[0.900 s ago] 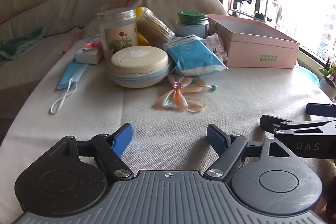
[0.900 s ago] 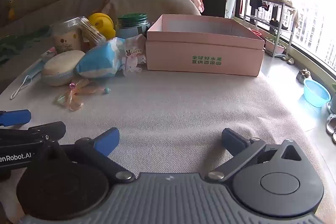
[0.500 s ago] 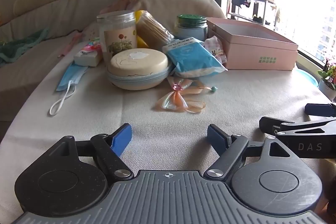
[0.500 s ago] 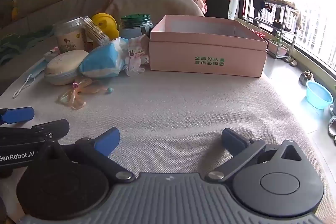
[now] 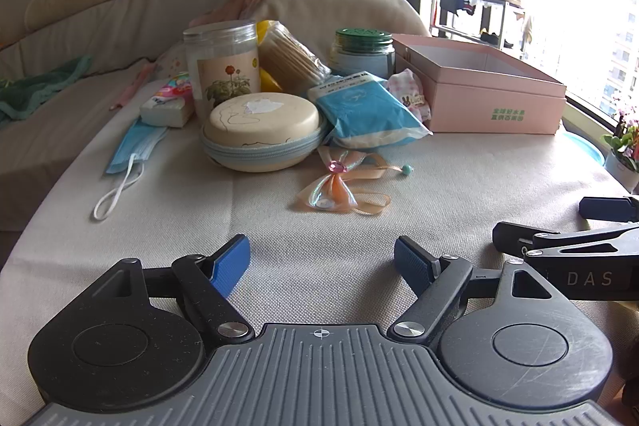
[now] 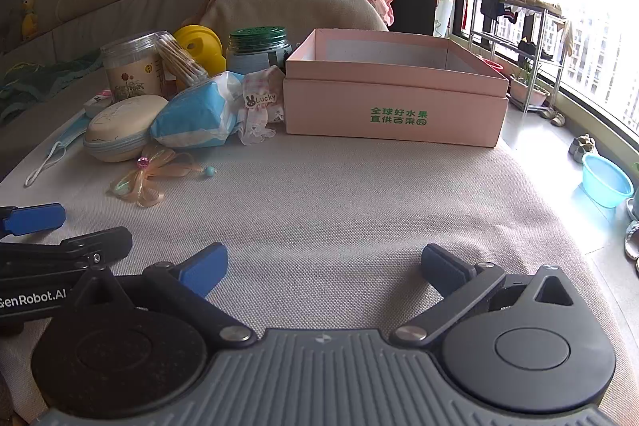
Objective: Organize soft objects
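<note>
Your left claw (image 5: pixel 321 264) and right claw (image 6: pixel 323 266) both gape wide and empty above the cloth-covered surface (image 6: pixel 339 194), with the ribbon bow (image 5: pixel 339 186) ahead of the left one.

Pink boxes: one, the pink box (image 6: pixel 395 106), open at the top.
Jars: two, the clear jar (image 5: pixel 221 60) with a flower label and the green-lidded jar (image 5: pixel 362 51).
Cotton swab tubs: one, the swab tub (image 5: pixel 291 58), tilted.
Zip cases: one, the round case (image 5: pixel 261 130).
Blue packets: one, the blue packet (image 5: pixel 359 110).
Ribbon bows: one, the ribbon bow (image 5: pixel 339 186).
Face masks: one, the face mask (image 5: pixel 131 146).
Tissue packs: one, the tissue pack (image 5: pixel 167 104).
Small printed cloths: one, the Lucky cloth (image 6: pixel 259 106).
</note>
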